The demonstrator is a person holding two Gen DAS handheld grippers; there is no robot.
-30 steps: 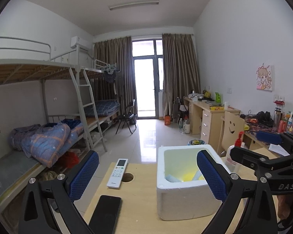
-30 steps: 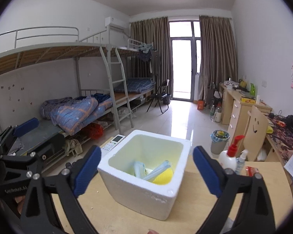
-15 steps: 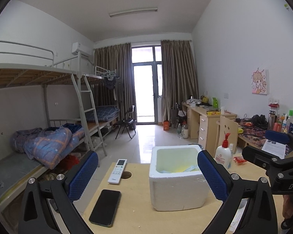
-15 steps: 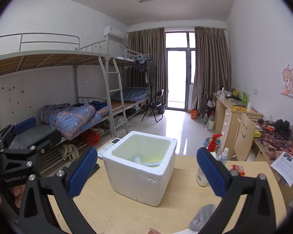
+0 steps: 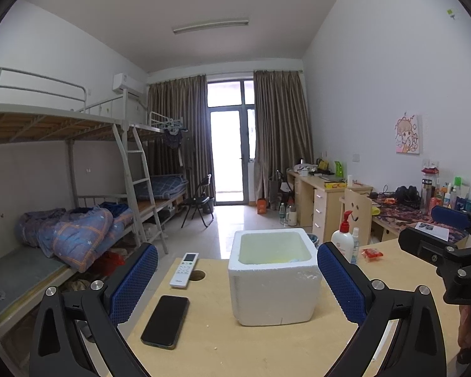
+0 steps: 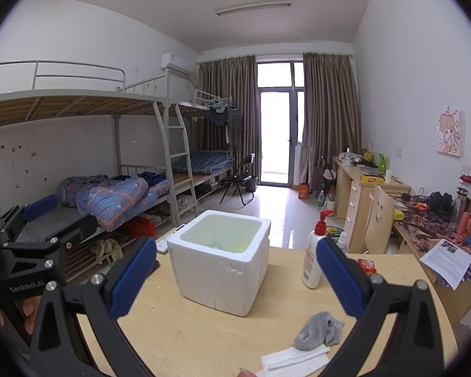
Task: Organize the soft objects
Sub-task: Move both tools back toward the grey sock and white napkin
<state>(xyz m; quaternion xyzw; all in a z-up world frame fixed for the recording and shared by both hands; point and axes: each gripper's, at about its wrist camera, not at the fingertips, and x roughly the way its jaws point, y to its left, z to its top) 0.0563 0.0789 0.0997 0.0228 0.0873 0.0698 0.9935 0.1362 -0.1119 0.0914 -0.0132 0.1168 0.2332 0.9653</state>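
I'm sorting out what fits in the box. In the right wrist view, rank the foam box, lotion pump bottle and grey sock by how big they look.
1. Foam box, clearly largest.
2. Lotion pump bottle.
3. Grey sock, though it lies nearer the camera, so its place against the bottle is unsure.

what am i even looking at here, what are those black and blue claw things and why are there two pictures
Those claws are hand-held grippers, one in each of a person's hands, with no robot arm. Each carries a wide-angle camera looking forward between its two blue-padded fingers, so you get one picture per hand. The left gripper and the right gripper are both open and hold nothing. Both look at a wooden table in a dorm room. On it stand a white foam box and a pump bottle, and a phone and a remote control lie there. Near the right gripper lie a grey sock and a white folded cloth.
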